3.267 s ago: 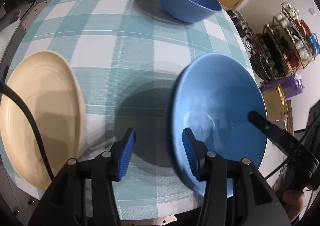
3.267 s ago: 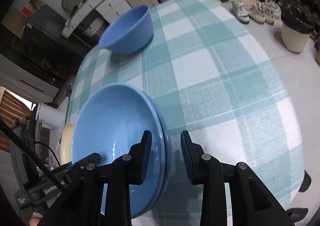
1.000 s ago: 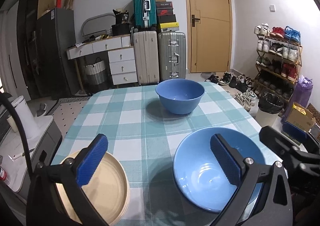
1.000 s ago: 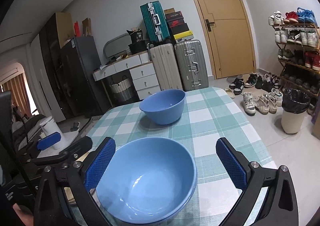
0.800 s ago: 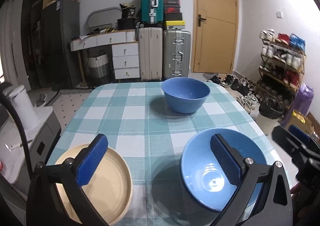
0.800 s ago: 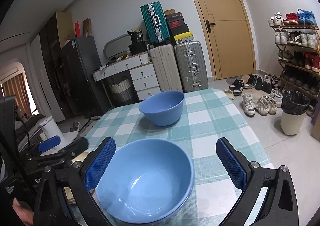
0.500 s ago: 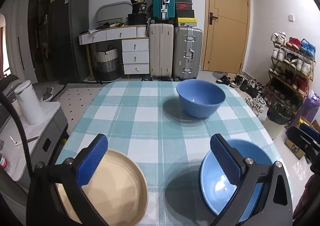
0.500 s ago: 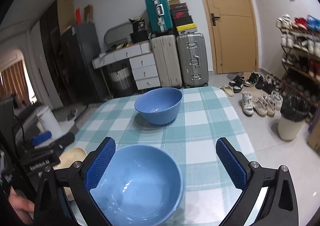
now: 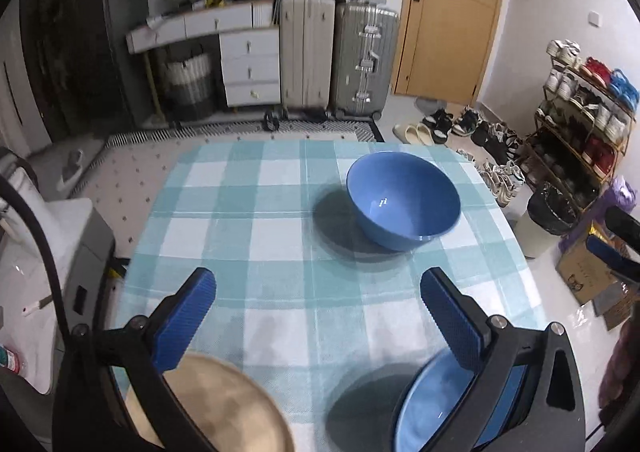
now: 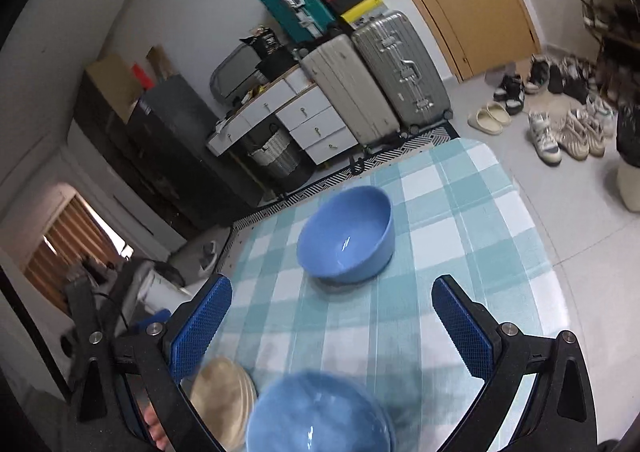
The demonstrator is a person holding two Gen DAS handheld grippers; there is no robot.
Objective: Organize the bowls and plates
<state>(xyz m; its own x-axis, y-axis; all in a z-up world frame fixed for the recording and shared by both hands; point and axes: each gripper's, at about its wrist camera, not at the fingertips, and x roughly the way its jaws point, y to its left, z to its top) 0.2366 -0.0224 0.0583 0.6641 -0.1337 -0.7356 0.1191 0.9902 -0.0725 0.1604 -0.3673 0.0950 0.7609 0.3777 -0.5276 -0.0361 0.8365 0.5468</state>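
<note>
1. Grippers first: the left gripper (image 9: 318, 310) and the right gripper (image 10: 332, 326) both hang above the table with jaws spread wide and nothing between the blue pads.
2. A deep blue bowl (image 9: 403, 206) stands alone on the far half of the teal checked tablecloth (image 9: 276, 244), well apart from the other dishes.
3. Near the front edge, a stack of shallow blue bowls (image 10: 318, 414) sits on the right; it looks like two nested, though blur makes the count uncertain.
4. Just beside it on the left lies a cream plate (image 9: 228, 404), partly hidden behind the left gripper's frame.
5. Open cloth lies between the near dishes and the deep bowl.
6. Beyond the table stand suitcases (image 9: 338, 61), a white drawer unit (image 9: 248, 63), a wooden door (image 9: 452, 15) and a shoe rack (image 9: 584, 115).
</note>
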